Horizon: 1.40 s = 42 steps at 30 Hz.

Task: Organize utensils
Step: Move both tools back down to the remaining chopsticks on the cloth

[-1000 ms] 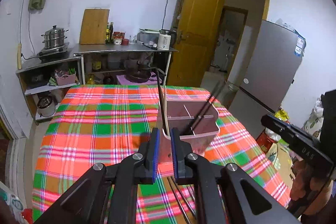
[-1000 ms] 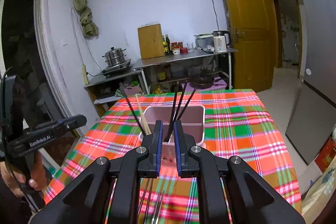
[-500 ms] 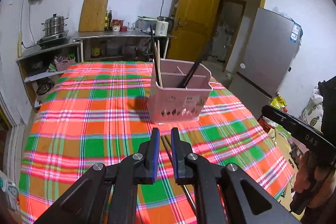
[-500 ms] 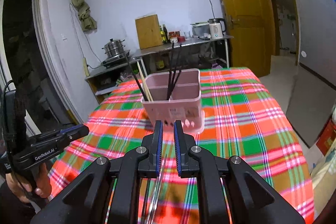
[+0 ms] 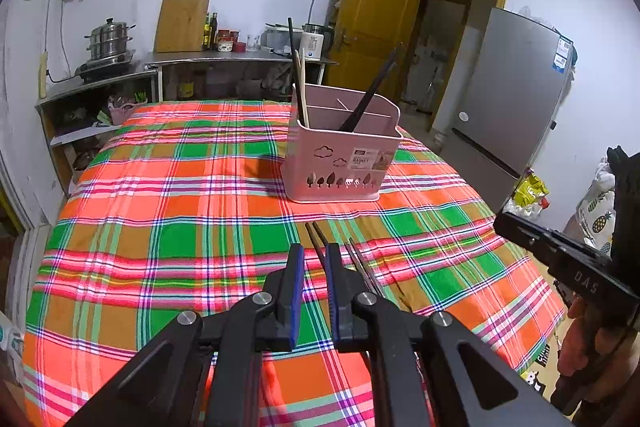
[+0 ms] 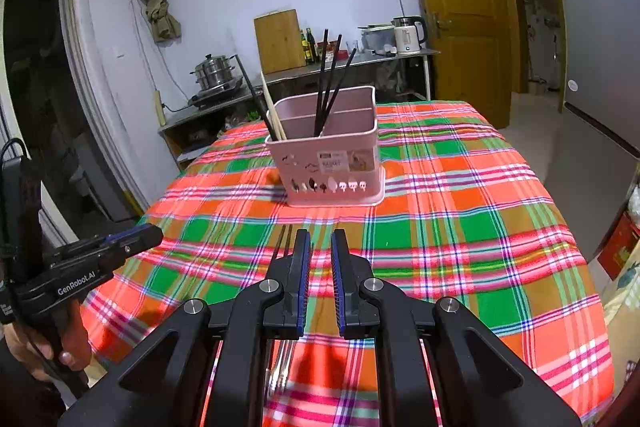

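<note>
A pink utensil basket (image 5: pixel 344 155) (image 6: pixel 332 163) stands on the plaid tablecloth (image 5: pixel 168 211). It holds black chopsticks (image 5: pixel 368 95) (image 6: pixel 330 83) and a wooden pair (image 5: pixel 303 87). Loose dark chopsticks (image 5: pixel 316 237) (image 6: pixel 280 245) and metal ones (image 5: pixel 362 263) (image 6: pixel 280 359) lie on the cloth in front of it. My left gripper (image 5: pixel 314 257) hovers low over the dark pair, its jaws nearly together with nothing held. My right gripper (image 6: pixel 320 247) hangs just right of that pair, also shut and empty. Each gripper shows in the other's view: right (image 5: pixel 560 259), left (image 6: pixel 100 259).
A hand (image 6: pixel 60 347) holds the left tool at the table's left edge. Behind the table stand a steel counter (image 5: pixel 240 57) with a kettle, bottles and a cutting board, and a stove shelf with a steamer pot (image 5: pixel 106 41). A fridge (image 5: pixel 516 99) and a yellow door (image 5: pixel 376 7) are at the right.
Both grippers have sunk and drawn back from above the basket toward the cloth. The basket now stands farther ahead, and the loose chopsticks show at the fingertips. Both pairs of jaws stay the same.
</note>
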Each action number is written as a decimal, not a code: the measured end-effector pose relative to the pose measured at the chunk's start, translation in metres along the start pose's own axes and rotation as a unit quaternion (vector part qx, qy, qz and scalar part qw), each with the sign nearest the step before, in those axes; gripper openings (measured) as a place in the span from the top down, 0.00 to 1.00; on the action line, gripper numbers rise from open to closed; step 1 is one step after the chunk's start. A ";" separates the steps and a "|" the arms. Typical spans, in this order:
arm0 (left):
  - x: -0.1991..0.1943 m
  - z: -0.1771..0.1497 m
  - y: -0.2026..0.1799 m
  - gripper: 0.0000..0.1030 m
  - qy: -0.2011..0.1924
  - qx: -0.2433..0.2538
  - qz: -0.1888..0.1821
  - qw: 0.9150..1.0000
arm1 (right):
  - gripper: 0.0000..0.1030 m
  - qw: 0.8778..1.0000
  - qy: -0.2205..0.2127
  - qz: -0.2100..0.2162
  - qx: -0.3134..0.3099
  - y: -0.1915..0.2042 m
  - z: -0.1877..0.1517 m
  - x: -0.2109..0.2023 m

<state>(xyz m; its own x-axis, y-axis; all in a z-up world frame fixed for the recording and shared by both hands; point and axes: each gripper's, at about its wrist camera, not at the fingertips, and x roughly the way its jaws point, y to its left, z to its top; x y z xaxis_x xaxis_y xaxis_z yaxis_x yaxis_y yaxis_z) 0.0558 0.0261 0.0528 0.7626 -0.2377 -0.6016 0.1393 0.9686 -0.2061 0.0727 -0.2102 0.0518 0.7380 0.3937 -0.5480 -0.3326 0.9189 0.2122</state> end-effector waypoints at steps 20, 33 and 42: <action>0.067 -0.023 -0.006 0.90 0.079 -0.020 -0.026 0.996 | 0.90 0.999 0.039 0.004 0.006 -0.002 -0.026 0.021; 0.134 -0.024 -0.006 0.90 0.135 -0.041 -0.014 0.990 | 0.90 0.998 0.064 0.005 0.014 -0.009 -0.032 0.044; 0.142 -0.024 -0.009 0.89 0.139 -0.005 0.007 0.990 | 0.90 0.997 0.078 0.007 0.018 -0.010 -0.033 0.061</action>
<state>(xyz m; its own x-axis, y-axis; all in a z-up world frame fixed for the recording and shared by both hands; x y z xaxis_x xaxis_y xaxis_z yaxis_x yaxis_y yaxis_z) 0.1477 -0.0185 -0.0490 0.5608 -0.2370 -0.7933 0.1224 0.9714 -0.2036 0.1016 -0.1966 -0.0100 0.6316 0.4009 -0.6636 -0.3187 0.9145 0.2492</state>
